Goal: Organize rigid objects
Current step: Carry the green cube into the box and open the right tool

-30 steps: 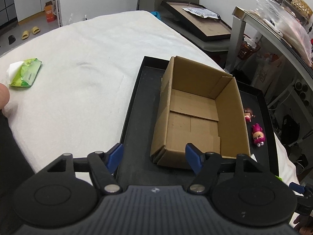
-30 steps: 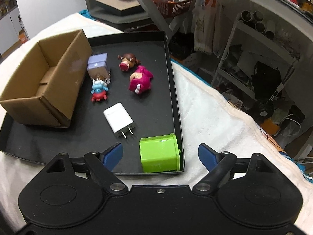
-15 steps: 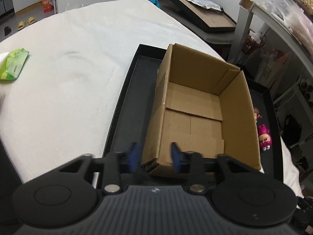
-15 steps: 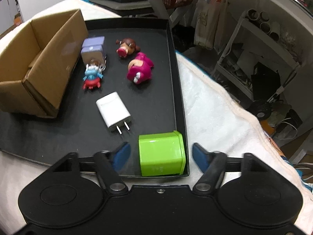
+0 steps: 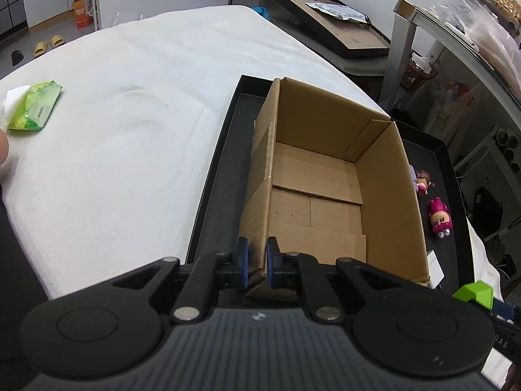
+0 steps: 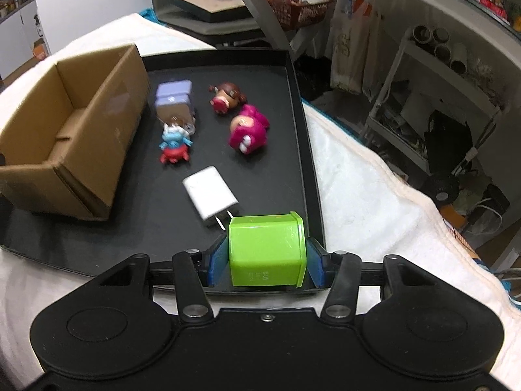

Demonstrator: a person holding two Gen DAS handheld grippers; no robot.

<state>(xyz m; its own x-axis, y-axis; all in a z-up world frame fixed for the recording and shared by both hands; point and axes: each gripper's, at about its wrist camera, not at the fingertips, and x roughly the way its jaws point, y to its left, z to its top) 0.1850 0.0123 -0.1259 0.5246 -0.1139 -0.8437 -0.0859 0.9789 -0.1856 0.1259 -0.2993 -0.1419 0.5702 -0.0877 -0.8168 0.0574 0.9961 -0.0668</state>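
Observation:
An open cardboard box (image 5: 325, 189) stands on the black tray (image 5: 221, 176). My left gripper (image 5: 257, 267) is shut on the box's near left corner, with the wall pinched between its blue pads. Across the tray, my right gripper (image 6: 267, 260) has a green box (image 6: 265, 247) between its jaws. They are closing, and both pads lie against the green box's sides. Beyond it lie a white charger (image 6: 210, 195), a pink figure (image 6: 247, 128), a brown-haired figure (image 6: 226, 97), a blue and red figure (image 6: 174, 146) and a lilac block (image 6: 174, 102).
The tray rests on a table under a white cloth (image 5: 130, 130). A green wipes pack (image 5: 32, 110) lies at the far left. Cluttered shelves (image 6: 423, 97) stand to the right, and a framed board (image 5: 332, 26) sits behind the table.
The left jaws came together on the cardboard box's corner. The right jaws narrowed onto the green box, which now sits between the pads and overlaps the charger's prongs.

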